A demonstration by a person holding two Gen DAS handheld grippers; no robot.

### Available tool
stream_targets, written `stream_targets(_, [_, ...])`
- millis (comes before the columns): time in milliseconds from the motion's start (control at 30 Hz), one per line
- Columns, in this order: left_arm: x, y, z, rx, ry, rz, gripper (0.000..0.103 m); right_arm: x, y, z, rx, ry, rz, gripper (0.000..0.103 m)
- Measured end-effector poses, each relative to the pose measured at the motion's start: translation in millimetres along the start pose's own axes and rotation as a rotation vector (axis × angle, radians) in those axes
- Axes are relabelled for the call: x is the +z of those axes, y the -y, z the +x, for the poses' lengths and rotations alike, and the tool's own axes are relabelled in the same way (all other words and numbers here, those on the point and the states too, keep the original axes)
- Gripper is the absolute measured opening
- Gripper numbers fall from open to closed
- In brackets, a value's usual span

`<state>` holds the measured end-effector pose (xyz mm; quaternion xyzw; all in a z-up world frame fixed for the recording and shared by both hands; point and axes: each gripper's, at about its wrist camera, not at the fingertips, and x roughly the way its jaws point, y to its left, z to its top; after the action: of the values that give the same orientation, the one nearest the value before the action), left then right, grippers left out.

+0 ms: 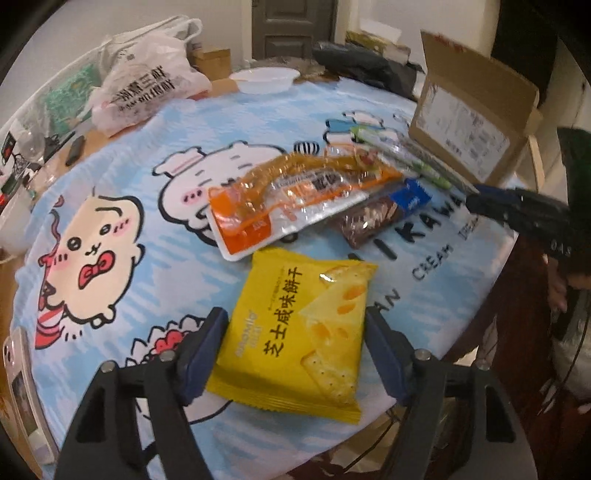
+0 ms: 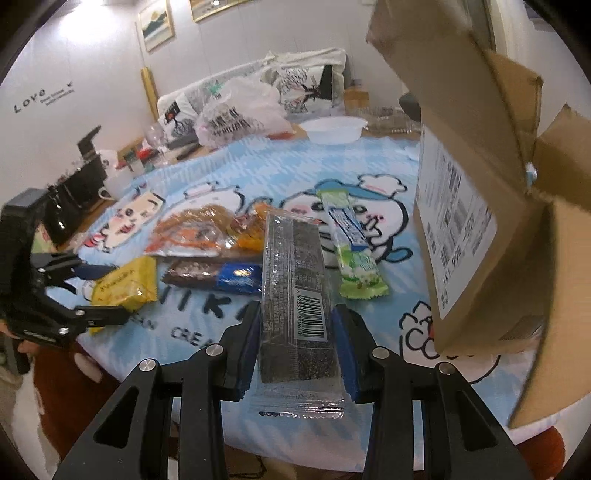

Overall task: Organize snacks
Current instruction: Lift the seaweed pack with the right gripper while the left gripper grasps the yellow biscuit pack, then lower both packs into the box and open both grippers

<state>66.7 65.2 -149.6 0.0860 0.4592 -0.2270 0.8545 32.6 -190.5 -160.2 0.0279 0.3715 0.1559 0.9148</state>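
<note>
The right gripper grips the dark bar, likely bound for the box at two o'clock, while the left gripper, spread wide, must squeeze the yellow pack.

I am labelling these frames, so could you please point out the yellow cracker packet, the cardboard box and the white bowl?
yellow cracker packet (image 1: 295, 332), left wrist view, middle of its printed front.
cardboard box (image 2: 461, 229), right wrist view, white label on its side.
white bowl (image 2: 334, 129), right wrist view, its outer wall.

The left wrist view looks low and close across the cartoon tablecloth toward a door. The right wrist view faces the opposite wall. Both share the cardboard box and white bowl.
</note>
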Motion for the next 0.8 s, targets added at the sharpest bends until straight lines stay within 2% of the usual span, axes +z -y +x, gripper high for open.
stream_targets(100, [6, 0, -15, -0.009, 0.045, -0.02, 0.071, 3, -7, -9, 0.034, 0.019, -0.012, 0.033])
stream_targets(200, [14, 2, -35, 0.031, 0.093, -0.019, 0.071, 8, -22, -20, 0.075, 0.046, -0.045, 0.033])
stream_targets(333, [18, 2, -36, 0.054, 0.098, -0.015, 0.071, 24, -45, -30, 0.096, 0.079, -0.137, 0.033])
stream_targets(467, [19, 3, -35, 0.052, 0.111, -0.033, 0.071, 30, -51, -29, 0.112, 0.082, -0.15, 0.033])
stream_targets(567, [25, 4, -49, 0.07, 0.144, -0.037, 0.071, 37, -56, -36, 0.121, 0.103, -0.18, 0.033])
stream_targets(667, [44, 10, -74, 0.105, 0.208, -0.018, 0.071, 53, -60, -53, 0.117, 0.16, -0.218, 0.033])
stream_targets(800, [76, 22, -109, 0.084, 0.311, -0.006, 0.071, 83, -53, -85, 0.11, 0.256, -0.232, 0.033])
